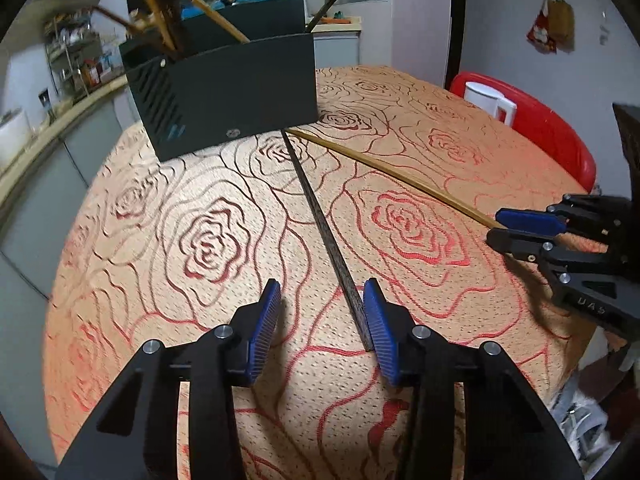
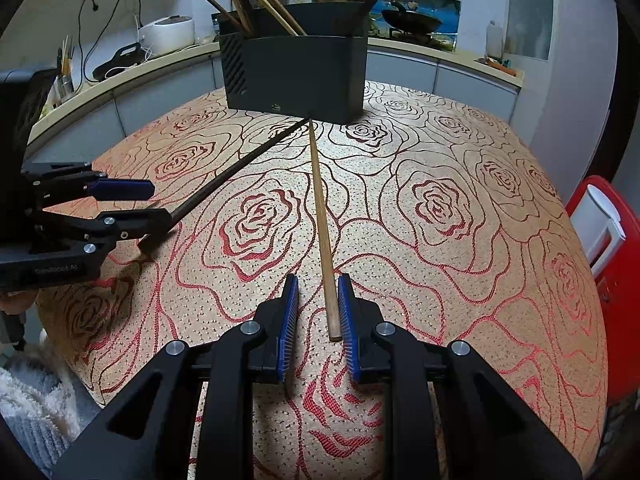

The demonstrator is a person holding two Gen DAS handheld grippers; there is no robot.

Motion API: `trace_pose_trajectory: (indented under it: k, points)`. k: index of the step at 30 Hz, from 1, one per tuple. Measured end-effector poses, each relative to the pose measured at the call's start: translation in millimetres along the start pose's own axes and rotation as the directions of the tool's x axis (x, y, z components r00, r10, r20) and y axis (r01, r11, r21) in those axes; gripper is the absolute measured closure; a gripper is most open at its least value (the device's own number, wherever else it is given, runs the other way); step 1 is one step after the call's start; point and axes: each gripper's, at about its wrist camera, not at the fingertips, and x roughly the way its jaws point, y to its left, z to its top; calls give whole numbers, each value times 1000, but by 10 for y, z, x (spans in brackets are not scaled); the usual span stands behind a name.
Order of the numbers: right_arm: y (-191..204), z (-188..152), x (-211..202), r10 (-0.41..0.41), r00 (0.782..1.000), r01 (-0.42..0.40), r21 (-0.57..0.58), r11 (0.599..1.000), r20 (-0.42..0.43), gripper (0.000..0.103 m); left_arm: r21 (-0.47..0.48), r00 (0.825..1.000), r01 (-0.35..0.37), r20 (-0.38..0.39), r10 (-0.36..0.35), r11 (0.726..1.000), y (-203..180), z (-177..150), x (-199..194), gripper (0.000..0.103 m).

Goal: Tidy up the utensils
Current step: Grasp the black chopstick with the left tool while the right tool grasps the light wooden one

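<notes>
Rose-patterned orange cloth (image 1: 208, 240) covers the surface, and on it lie two chopsticks whose far tips meet at the foot of a dark grey utensil holder (image 1: 236, 96).

The dark chopstick (image 1: 320, 220) runs from the holder's base down toward the left gripper (image 1: 320, 320). Its near end lies between the blue pads, close against the right-hand pad (image 1: 380, 332), while the other pad stands clear of it; the jaws are partly spread and not pinching.

The pale wooden chopstick (image 2: 322, 220) lies straight ahead of the right gripper (image 2: 318, 312). Its near end sits between narrowly set jaws, touching or almost touching the right-hand pad (image 2: 347, 320), with a gap to the other pad; no firm pinch shows.

The holder stands upright at the far edge of the surface, with several wooden utensils (image 2: 256, 4) leaning out of its left compartment. Nothing lies between either gripper and the holder except the chopsticks themselves.

At the right edge of the surface a white jug (image 1: 490, 100) sits on a red chair (image 1: 560, 132). Behind the holder runs a kitchen counter (image 2: 120, 76) carrying a white rice cooker (image 2: 166, 34) and a wok (image 2: 412, 20).
</notes>
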Motion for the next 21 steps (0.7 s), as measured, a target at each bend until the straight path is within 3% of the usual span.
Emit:
trace_pose_trajectory:
  k: [2, 7, 9, 13, 21]
  points:
    - [-7, -6, -9, -11, 1000, 11, 2, 1000, -1, 82, -32, 999, 39, -7, -39, 999, 1, -26, 29, 61]
    - [8, -35, -29, -25, 1000, 25, -1, 1000, 6, 86, -21, 999, 34, 25, -33, 999, -56, -55, 23, 61]
    - [27, -39, -28, -21, 1000, 21, -3, 1000, 9, 91, -35, 999, 36, 32, -35, 999, -41, -51, 27, 67]
    - [35, -40, -25, -13, 1000, 13, 4, 1000, 12, 93, -33, 999, 16, 35, -15, 999, -28, -49, 28, 92]
    - [3, -20, -44, 5, 1000, -6, 37, 999, 16, 96, -38, 1000, -2, 17, 3, 999, 94, -1, -12, 95]
